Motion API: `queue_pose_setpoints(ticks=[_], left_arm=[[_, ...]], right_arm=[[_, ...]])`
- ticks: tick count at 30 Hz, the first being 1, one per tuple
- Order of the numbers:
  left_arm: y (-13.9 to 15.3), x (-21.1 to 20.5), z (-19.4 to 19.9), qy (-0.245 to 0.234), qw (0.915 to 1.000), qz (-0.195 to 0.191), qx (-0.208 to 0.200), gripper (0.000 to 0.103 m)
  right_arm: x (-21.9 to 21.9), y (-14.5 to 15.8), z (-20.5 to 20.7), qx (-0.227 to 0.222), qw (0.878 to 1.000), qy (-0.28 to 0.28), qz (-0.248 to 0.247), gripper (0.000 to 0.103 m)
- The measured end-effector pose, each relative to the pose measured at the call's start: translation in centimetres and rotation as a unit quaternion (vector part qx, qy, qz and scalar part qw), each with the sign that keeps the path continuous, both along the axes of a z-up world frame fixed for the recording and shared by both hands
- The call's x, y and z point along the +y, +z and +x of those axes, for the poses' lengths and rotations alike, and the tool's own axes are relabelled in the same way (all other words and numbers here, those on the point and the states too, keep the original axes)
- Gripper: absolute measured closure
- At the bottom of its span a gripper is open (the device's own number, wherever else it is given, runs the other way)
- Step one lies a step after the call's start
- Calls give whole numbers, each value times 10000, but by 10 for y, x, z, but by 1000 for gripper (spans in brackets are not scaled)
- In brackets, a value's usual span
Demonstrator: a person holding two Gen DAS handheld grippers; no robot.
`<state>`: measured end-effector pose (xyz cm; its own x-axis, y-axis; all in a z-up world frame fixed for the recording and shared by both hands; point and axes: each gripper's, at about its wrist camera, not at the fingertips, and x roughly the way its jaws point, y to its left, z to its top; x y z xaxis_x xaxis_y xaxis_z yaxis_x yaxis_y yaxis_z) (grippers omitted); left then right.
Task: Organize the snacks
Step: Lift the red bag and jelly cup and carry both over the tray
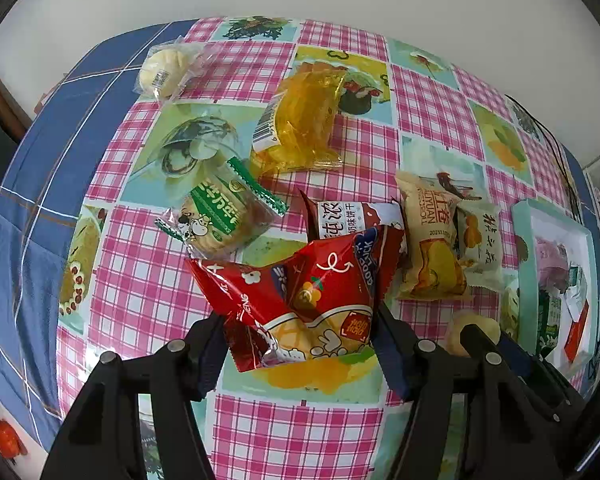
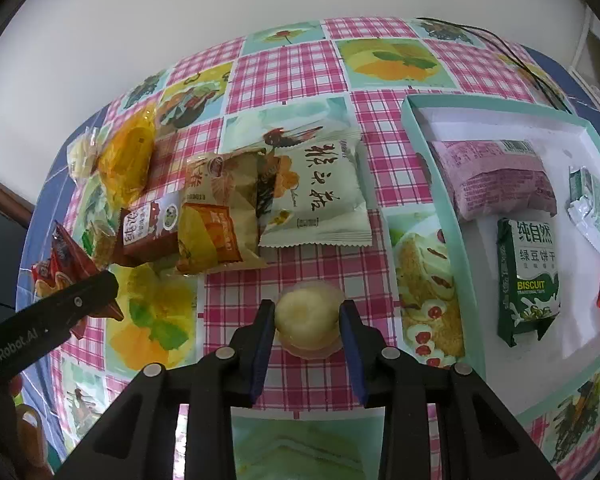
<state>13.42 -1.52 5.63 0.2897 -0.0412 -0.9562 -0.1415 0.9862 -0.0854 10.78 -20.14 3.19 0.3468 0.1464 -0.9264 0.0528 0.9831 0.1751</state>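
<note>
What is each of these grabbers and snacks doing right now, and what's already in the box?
left gripper: shut on the red snack bag.
right gripper: shut on the round pale pastry.
box: open, holding the pink packet and green biscuit packet.
white packet: lying flat on the tablecloth, outside the box.

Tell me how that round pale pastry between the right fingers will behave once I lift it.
The round pale pastry looks soft, so a hard squeeze may dent it. Its clear wrapper looks glossy, so it might slip in the right gripper. It seems light for its size; lifting toward the teal box should be easy.
</note>
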Motion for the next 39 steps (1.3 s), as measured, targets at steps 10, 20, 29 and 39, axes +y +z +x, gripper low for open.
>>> queue_pose_setpoints(ticks=[10,20,29,39], left_arm=[[0,-13,0,-72,9999,87,22,37],[13,-27,-1,-69,9997,156,-156,37],[31,-55,-4,-189,9988,204,-391,37],[39,-112,-8,-597,9965,225,-536,37]], right_arm=[[9,-1,-1,-80,9992,242,-317,67],[-7,14,-2,-122,9997,178,103,67],[-38,43,-6,-402,9986,-11,340,67],[-105,61,-19,-604,9962,-507,360,67]])
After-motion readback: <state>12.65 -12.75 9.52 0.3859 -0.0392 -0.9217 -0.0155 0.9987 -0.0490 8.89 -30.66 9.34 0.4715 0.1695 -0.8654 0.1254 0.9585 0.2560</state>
